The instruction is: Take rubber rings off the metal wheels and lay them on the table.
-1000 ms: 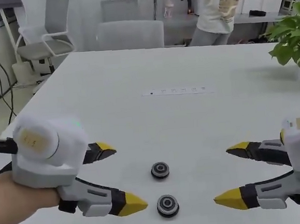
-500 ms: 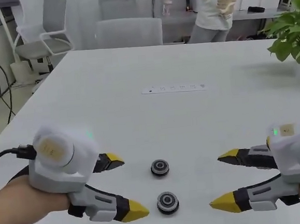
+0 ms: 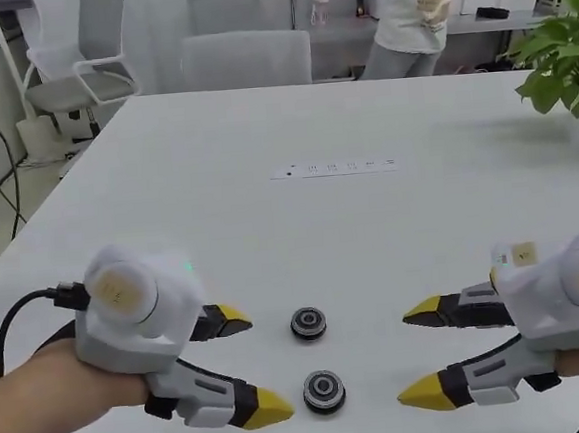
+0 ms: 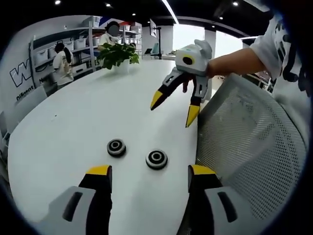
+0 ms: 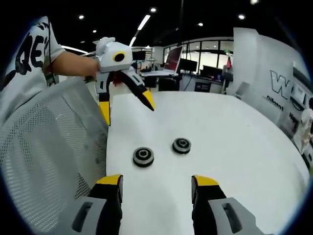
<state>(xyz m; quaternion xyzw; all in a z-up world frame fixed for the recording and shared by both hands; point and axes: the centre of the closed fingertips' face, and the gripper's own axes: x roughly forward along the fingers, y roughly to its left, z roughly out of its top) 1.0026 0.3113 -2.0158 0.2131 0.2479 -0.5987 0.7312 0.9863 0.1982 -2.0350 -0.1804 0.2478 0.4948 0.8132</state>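
Two small metal wheels with black rubber rings lie flat on the white table (image 3: pixel 301 236): the farther wheel (image 3: pixel 309 323) (image 4: pixel 116 147) (image 5: pixel 181 145) and the nearer wheel (image 3: pixel 323 391) (image 4: pixel 156 159) (image 5: pixel 143 156) by the front edge. My left gripper (image 3: pixel 246 365) (image 4: pixel 151 176) (image 5: pixel 127 105) stands open just left of them, jaws pointing right, nothing between them. Facing it from the right, my right gripper (image 3: pixel 421 354) (image 5: pixel 156 188) (image 4: pixel 173 107) is also open and holds nothing. The wheels sit in the gap between both grippers, untouched.
A potted green plant (image 3: pixel 564 69) stands at the table's far right. A small strip with dots (image 3: pixel 333 169) lies mid-table. Chairs (image 3: pixel 247 59) line the far edge, a person (image 3: pixel 414 16) stands beyond, and a mesh chair back (image 4: pixel 244 147) is near the front edge.
Both grippers have closed in on the wheels from either side, the left moving right and the right moving left. Their jaws stay open. The wheels have not moved.
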